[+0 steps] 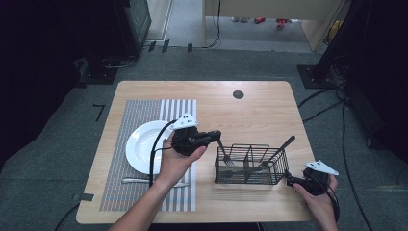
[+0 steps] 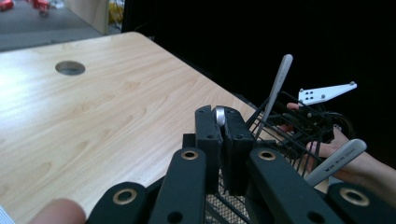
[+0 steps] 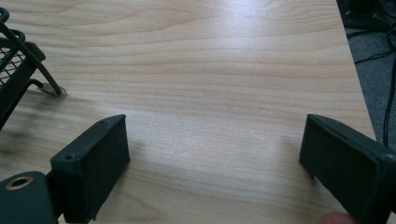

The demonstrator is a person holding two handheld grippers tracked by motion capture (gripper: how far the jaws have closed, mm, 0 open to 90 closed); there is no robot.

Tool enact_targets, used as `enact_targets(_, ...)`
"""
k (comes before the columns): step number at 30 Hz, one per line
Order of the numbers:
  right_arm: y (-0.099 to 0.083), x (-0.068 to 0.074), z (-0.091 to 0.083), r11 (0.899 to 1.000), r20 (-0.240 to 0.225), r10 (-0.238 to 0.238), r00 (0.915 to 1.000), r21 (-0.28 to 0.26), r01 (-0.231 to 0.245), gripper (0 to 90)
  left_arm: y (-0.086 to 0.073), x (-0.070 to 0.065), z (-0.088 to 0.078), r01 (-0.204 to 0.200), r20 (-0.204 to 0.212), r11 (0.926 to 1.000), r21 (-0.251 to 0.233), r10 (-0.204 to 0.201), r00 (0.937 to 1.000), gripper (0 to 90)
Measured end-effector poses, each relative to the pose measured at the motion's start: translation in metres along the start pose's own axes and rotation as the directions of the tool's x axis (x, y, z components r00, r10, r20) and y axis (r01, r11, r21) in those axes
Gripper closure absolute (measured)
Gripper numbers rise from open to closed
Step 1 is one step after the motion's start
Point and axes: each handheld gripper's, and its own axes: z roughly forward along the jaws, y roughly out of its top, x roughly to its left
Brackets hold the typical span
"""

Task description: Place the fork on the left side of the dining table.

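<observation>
I am clamping my left tongs [image 2: 219, 122] on a utensil handle [image 2: 219, 115] standing in the wire caddy [image 1: 250, 165]. My right tongs [image 3: 210, 172] are gaping empty beside the caddy. Next I am judging a straight lift clear.

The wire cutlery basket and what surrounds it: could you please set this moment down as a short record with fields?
Basket: black wire basket on the wooden table, divided into compartments
Left gripper: shut on a silver handle over the basket's left end
Right gripper: open, empty, low over the table beside the basket's right end
In basket: two more utensil handles leaning out
Left of basket: white plate on a striped placemat, one utensil below the plate
</observation>
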Motion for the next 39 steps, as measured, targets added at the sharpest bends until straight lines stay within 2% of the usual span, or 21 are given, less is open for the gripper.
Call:
enact_targets(7, 0.0, 0.0, 0.0, 1.0, 0.0, 0.0, 1.0, 0.0, 0.0, 7.9, 0.009, -0.005, -0.011, 0.012, 0.02, 0.9988, -0.046, -0.011, 0.9997, 88.6)
enact_targets(10, 0.0, 0.0, 0.0, 1.0, 0.001, 0.002, 1.0, 0.001, -0.002, 7.9, 0.015, -0.009, -0.022, 0.002, 0.007, 0.9958, -0.091, -0.001, 1.0, 88.6)
enact_targets(14, 0.0, 0.0, 0.0, 1.0, 0.001, 0.002, 1.0, 0.0, -0.002, 7.9, 0.023, -0.01, -0.033, 0.021, 0.031, 0.9913, -0.13, -0.017, 0.9994, 88.6)
enact_targets(17, 0.0, 0.0, 0.0, 1.0, 0.001, 0.001, 1.0, 0.001, -0.001, 7.9, 0.026, -0.01, -0.037, 0.021, 0.039, 0.9897, -0.141, -0.016, 0.9991, 88.6)
enact_targets(19, 0.0, 0.0, 0.0, 1.0, 0.001, 0.002, 1.0, 0.001, -0.002, 7.9, 0.03, -0.012, -0.045, 0.025, 0.043, 0.9854, -0.168, -0.018, 0.9989, 88.6)
enact_targets(25, 0.0, 0.0, 0.0, 1.0, 0.001, 0.001, 1.0, 0.001, -0.001, 7.9, 0.038, -0.009, -0.058, 0.043, 0.054, 0.9771, -0.209, -0.032, 0.998, 88.6)
enact_targets(30, 0.0, 0.0, 0.0, 1.0, 0.001, 0.001, 1.0, 0.001, -0.001, 7.9, 0.042, -0.005, -0.067, 0.052, 0.043, 0.9667, -0.251, -0.043, 0.9982, 88.6)
enact_targets(32, 0.0, 0.0, 0.0, 1.0, 0.001, 0.002, 1.0, 0.001, -0.002, 7.9, 0.043, -0.002, -0.071, 0.059, 0.046, 0.9648, -0.256, -0.049, 0.9977, 88.7)
enact_targets(37, 0.0, 0.0, 0.0, 1.0, 0.0, 0.001, 1.0, 0.0, -0.001, 7.9, 0.046, 0.003, -0.078, 0.064, 0.025, 0.9582, -0.279, -0.059, 0.9979, 88.7)
enact_targets(38, 0.0, 0.0, 0.0, 1.0, 0.0, 0.001, 1.0, 0.0, -0.001, 7.9, 0.047, 0.006, -0.082, 0.073, 0.017, 0.9539, -0.291, -0.071, 0.9973, 88.7)
enact_targets(39, 0.0, 0.0, 0.0, 1.0, 0.0, 0.001, 1.0, 0.0, -0.001, 7.9, 0.047, 0.006, -0.082, 0.073, 0.017, 0.9539, -0.291, -0.071, 0.9973, 88.7)
